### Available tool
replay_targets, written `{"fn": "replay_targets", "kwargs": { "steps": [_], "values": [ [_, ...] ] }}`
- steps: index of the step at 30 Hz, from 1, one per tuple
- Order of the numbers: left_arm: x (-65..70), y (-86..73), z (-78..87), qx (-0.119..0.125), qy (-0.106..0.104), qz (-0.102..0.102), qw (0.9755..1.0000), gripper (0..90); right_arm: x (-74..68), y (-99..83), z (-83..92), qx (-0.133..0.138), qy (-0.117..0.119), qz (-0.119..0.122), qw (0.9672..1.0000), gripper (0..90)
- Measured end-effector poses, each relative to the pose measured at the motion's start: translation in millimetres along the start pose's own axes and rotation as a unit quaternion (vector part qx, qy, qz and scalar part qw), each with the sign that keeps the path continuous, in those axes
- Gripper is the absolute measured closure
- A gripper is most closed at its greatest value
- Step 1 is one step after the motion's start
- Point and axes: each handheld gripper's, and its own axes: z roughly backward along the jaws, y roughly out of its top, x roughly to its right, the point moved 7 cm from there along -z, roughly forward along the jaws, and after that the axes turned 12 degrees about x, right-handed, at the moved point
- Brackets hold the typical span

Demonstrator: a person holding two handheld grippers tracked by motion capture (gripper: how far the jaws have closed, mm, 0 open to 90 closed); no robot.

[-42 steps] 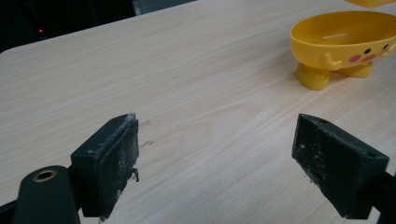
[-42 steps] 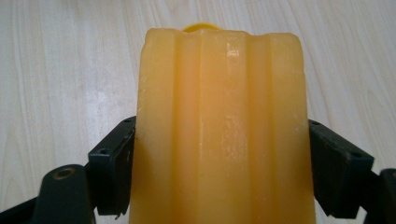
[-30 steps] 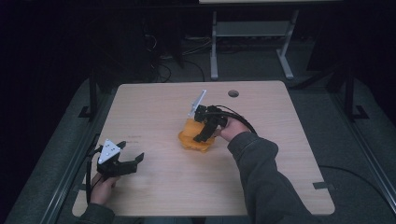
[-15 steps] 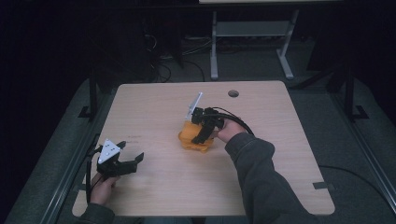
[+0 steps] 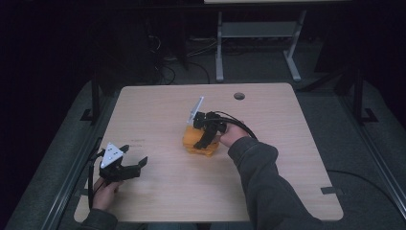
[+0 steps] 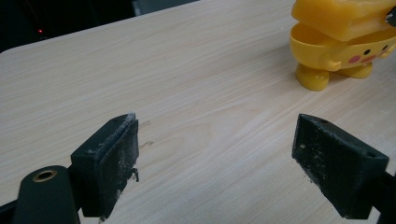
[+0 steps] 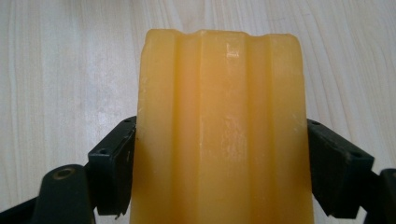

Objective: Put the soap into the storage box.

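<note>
Right gripper [image 5: 207, 139] slightly nearer, clamped on yellow lid [image 7: 219, 130]; left gripper [image 5: 128, 165] spread, idle.

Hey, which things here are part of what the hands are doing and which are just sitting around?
In use:
yellow toy
yellow lid, gripped by right gripper
left gripper, open, waiting on table

Lying about:
grey stand behind table
floor cables
</note>
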Motion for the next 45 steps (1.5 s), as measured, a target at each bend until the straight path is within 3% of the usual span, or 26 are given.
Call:
{"fn": "replay_targets", "kwargs": {
  "steps": [15,45],
  "values": [
    [0.1,0.2,0.5,0.0,0.0,0.0,1.0,14.0,2.0,-5.0,-7.5,-0.007,0.004,0.0,1.0,20.2],
    [-0.1,0.0,0.1,0.0,0.001,-0.001,1.0,14.0,1.6,-9.6,-6.0,-0.001,0.007,-0.031,0.9995,16.0]
  ]
}}
